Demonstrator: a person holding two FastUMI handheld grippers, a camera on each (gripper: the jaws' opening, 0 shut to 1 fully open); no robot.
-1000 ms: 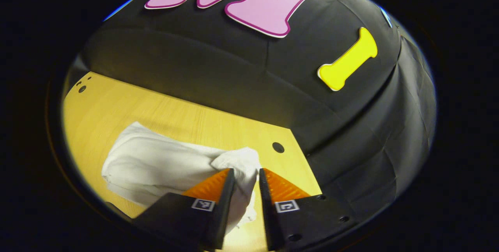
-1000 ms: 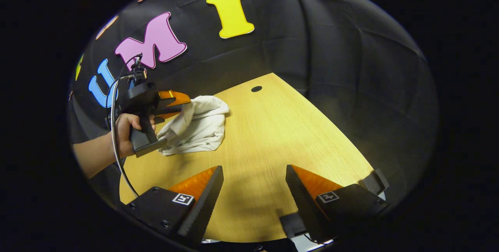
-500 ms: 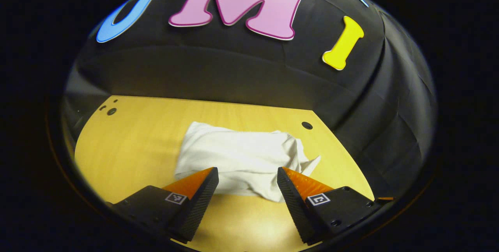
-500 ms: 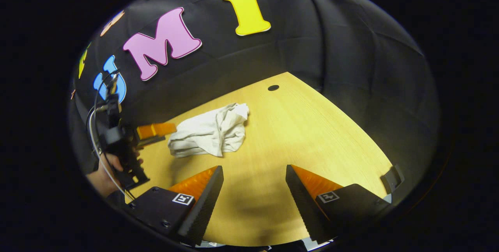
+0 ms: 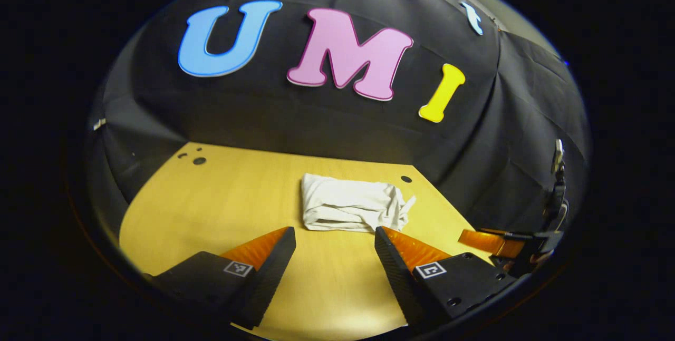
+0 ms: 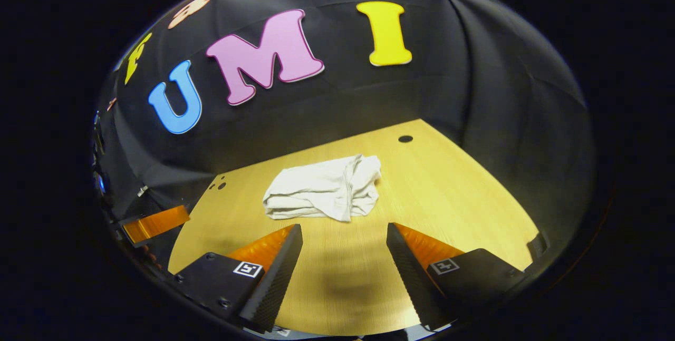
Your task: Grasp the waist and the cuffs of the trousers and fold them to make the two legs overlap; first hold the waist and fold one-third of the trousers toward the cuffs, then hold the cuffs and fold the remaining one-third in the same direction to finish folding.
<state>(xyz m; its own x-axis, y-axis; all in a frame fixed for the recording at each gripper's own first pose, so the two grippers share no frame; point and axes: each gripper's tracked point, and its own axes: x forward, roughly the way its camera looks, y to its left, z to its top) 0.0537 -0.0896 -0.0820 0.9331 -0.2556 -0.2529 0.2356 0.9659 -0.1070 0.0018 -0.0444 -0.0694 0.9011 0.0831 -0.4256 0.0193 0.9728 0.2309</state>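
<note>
The left gripper [image 5: 335, 235] hangs with fingers spread, empty, near the table's [image 5: 221, 204] front edge. The folded white trousers [image 5: 354, 205] lie at twelve o'clock of it, apart, their right end bunched. To finish well, that loose end wants tucking flat. The right gripper [image 6: 344, 233], fingers likewise spread, holds nothing. Its finger tags are too small to read

Each gripper, the left gripper [image 5: 335, 235] and the right gripper [image 6: 344, 233], has two wedge-shaped fingers with ribbed inner faces and textured edges, mounted on black blocks. Every block carries a small square black-and-white marker and round screw holes.
</note>
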